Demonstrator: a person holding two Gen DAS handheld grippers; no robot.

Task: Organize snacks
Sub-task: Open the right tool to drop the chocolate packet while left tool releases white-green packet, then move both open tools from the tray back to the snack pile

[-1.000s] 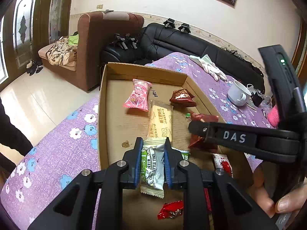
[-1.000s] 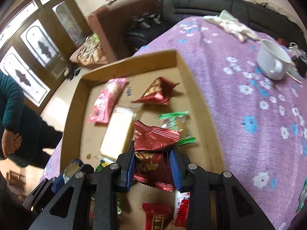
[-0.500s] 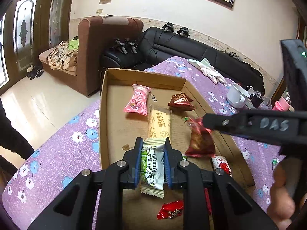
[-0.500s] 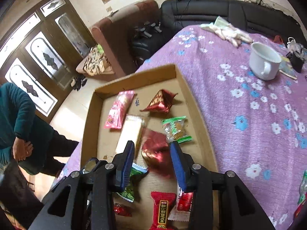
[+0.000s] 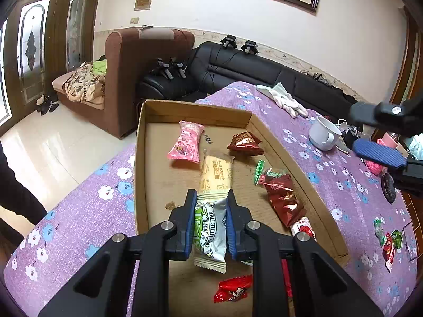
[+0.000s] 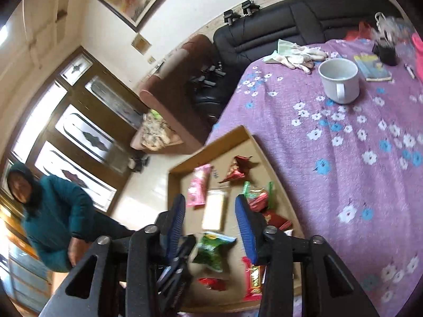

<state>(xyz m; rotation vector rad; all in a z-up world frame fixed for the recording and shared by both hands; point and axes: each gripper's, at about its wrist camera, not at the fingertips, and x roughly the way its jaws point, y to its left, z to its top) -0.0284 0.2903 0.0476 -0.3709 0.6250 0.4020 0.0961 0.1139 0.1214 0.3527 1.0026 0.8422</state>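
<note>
mostly done: several snacks lie in the cardboard tray (image 5: 140, 174); left gripper (image 5: 210, 227) clamps a green-white packet (image 5: 210, 233), right gripper (image 6: 210, 227) gapes empty (loose candies (image 5: 388, 240) wait lower right).

Shallow cardboard tray (image 5: 140, 158) on purple floral cloth. Inside: pink packet (image 5: 186, 145) near far wall; dark-red pyramid pouch (image 5: 244, 142) right of it; long cream wafer bar (image 5: 215, 171) lengthwise mid-tray; crumpled red foil packet (image 5: 284, 202) along right wall. Green-white packet (image 5: 210, 233) clamped upright. Small red candy (image 5: 232, 288) at near end.
</note>
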